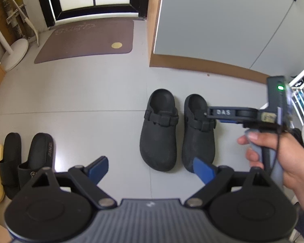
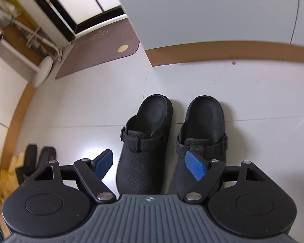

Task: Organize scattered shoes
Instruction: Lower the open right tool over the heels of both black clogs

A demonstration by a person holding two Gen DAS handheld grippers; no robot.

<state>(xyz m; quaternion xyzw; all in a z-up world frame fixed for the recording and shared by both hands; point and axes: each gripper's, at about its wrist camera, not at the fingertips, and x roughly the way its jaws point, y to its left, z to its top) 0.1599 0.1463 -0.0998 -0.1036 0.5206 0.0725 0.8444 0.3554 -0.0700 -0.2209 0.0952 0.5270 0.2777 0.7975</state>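
Right wrist view: right tool [image 2: 151, 167] gapes empty above paired black clogs [image 2: 143, 145].

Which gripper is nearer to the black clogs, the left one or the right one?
Right. The right gripper hangs open directly over the black clogs; the left gripper is open too, farther back.

Bare floor [image 1: 81, 101] left of black clogs [image 1: 158, 133]; slides [image 1: 30, 162] far left; wall [image 1: 212, 20] behind.

- left wrist: steep down at floor [image 1: 91, 93], clogs [image 1: 158, 131] ahead
- right wrist: closer, right above same clogs [image 2: 143, 141]
- shared: clogs, doormat [image 1: 87, 40]
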